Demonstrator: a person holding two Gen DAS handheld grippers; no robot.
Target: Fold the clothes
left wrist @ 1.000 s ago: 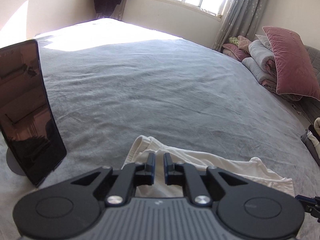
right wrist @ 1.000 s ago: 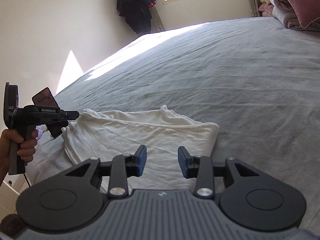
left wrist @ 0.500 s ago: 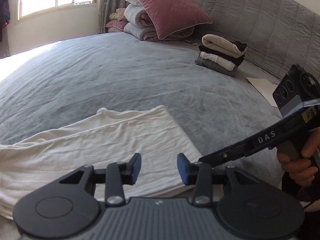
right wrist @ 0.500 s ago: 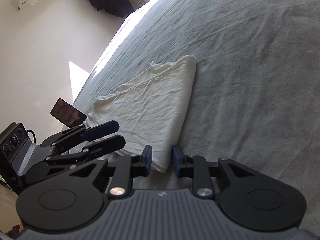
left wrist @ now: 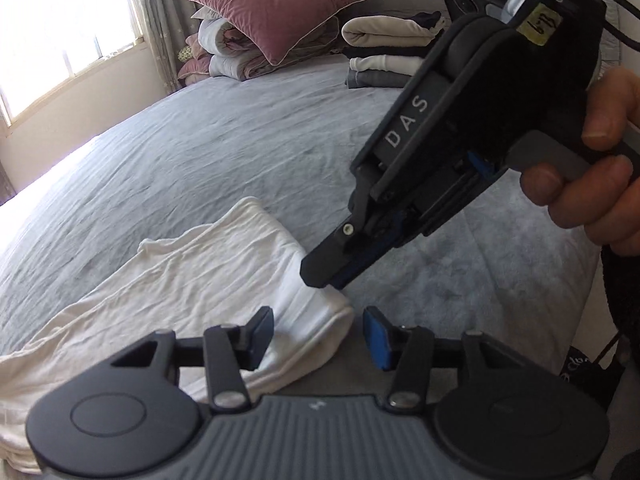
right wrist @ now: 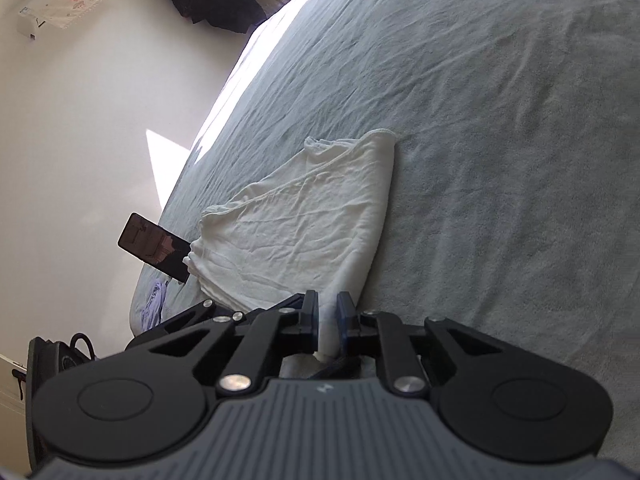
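The white garment [right wrist: 304, 224] lies folded into a long, creased band on the grey bed [right wrist: 500, 120], near the bed's edge. Its near corner is pinched between the pads of the right tool [right wrist: 328, 318], whose jaws are closed to a narrow gap filled with white cloth. In the left wrist view that same tool [left wrist: 324, 276] comes down at a slant from the right, held in a hand [left wrist: 592, 184], its tip on the garment's corner [left wrist: 316, 312]. The left tool [left wrist: 318, 338] hovers just at that corner with its jaws wide apart and nothing between them (the cloth's rounded edge sits in the gap below them, not gripped).

Beside the garment's far end a dark phone [right wrist: 154, 246] stands propped. Farther up the bed rest a stack of folded clothes [left wrist: 388, 60] and a pink pillow [left wrist: 276, 4] on rolled bedding.
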